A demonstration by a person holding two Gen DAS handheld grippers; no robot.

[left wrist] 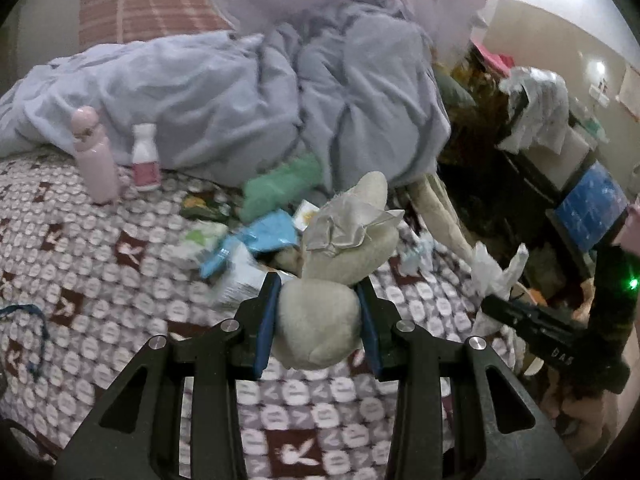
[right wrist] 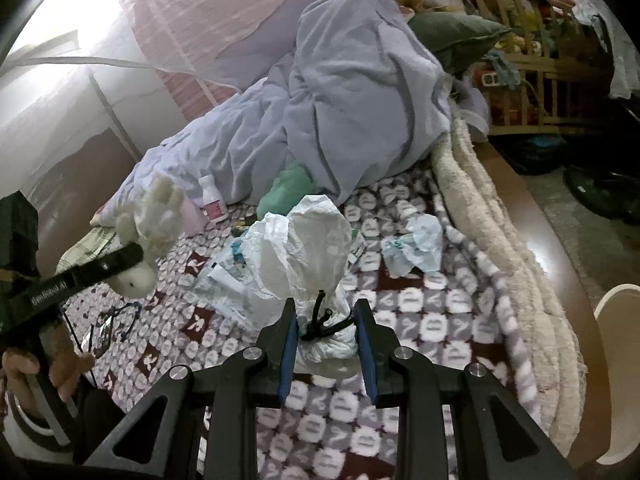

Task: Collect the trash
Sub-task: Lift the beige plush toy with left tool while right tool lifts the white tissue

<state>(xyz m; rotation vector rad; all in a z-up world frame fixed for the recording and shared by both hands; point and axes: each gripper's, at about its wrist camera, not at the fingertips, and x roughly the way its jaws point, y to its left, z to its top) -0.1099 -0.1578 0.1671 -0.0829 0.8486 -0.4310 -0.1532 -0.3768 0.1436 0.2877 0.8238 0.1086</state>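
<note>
My left gripper [left wrist: 318, 312] is shut on a cream plush rabbit [left wrist: 316, 332] and holds it above the bed. A crumpled silver wrapper [left wrist: 344, 228] rests on the toy's upper part. My right gripper [right wrist: 326, 332] is shut on a white plastic bag [right wrist: 308, 240] near its black tie. The right wrist view shows the left gripper [right wrist: 132, 258] at the left edge with the plush rabbit [right wrist: 148, 216]. Loose trash lies on the patterned bedspread [left wrist: 120, 300]: a blue wrapper [left wrist: 264, 236], white packets [right wrist: 228, 280] and a crumpled tissue [right wrist: 416, 244].
A pink bottle [left wrist: 94, 156] and a small white bottle [left wrist: 145, 158] stand by the rumpled lavender duvet [left wrist: 240, 92]. A green cloth [left wrist: 280, 188] lies below the duvet. A cream blanket [right wrist: 480, 208] runs along the bed's right edge. Glasses [right wrist: 104, 332] lie near a hand.
</note>
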